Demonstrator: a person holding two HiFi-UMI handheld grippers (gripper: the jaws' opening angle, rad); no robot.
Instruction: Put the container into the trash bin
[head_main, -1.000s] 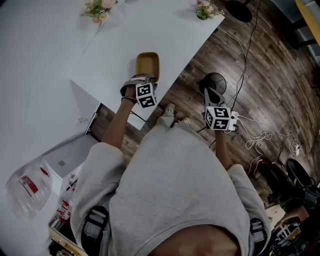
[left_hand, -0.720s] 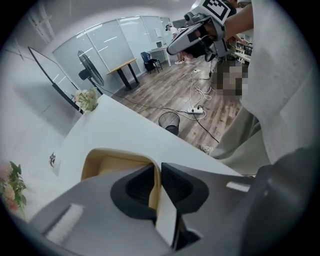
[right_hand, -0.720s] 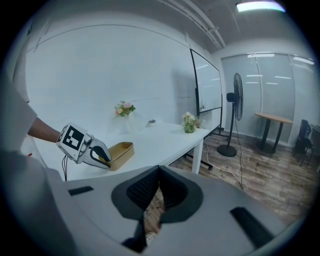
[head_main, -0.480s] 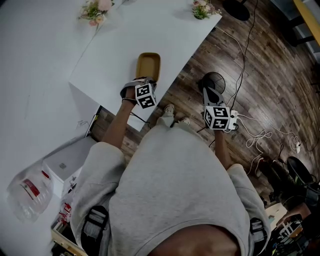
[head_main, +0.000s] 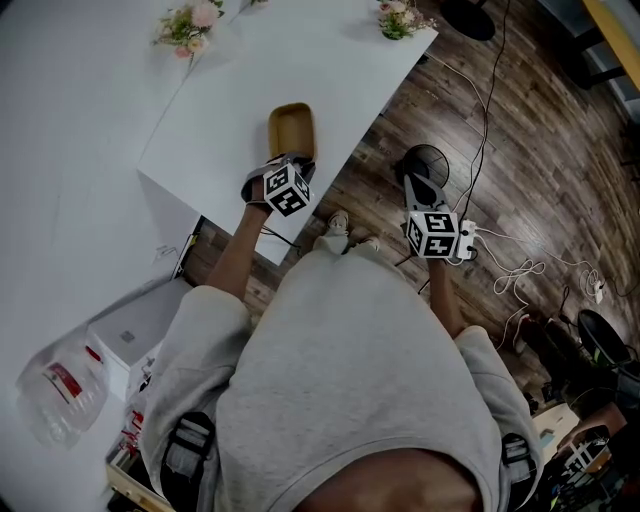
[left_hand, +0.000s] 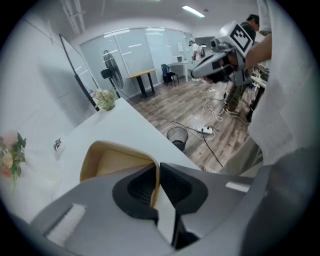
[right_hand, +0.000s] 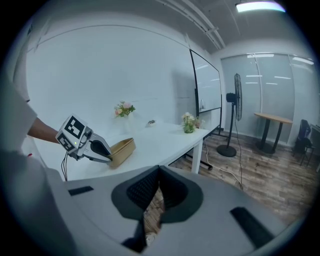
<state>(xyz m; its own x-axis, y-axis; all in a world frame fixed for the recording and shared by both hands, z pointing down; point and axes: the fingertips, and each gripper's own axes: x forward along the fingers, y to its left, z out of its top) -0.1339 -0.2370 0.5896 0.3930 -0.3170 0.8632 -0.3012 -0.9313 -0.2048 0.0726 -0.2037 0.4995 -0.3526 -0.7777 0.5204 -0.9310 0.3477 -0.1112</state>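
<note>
Container (head_main: 291, 128), a shallow tan tray with rounded corners, sits in the upper middle of the head view, on a white table (head_main: 240, 70) close to the table's lower right edge. The left gripper (head_main: 289, 160) is clamped on the container's near rim: in the left gripper view the two dark jaws meet on the thin tan wall, with the tray's inside showing at the left of the jaws. Whether the tray's near end is off the table cannot be told.

The right gripper (head_main: 414, 178) is at the right of centre in the head view, over a dark wooden floor (head_main: 520, 130). Its jaws are pressed together with nothing between them.

A round black mesh trash bin (left_hand: 177, 136) stands on the floor beside the table; in the head view the right gripper partly covers it.

Two small bunches of flowers (head_main: 187, 22) stand on the table at the top of the frame. White cables (head_main: 520, 275) trail across the floor at right.
</note>
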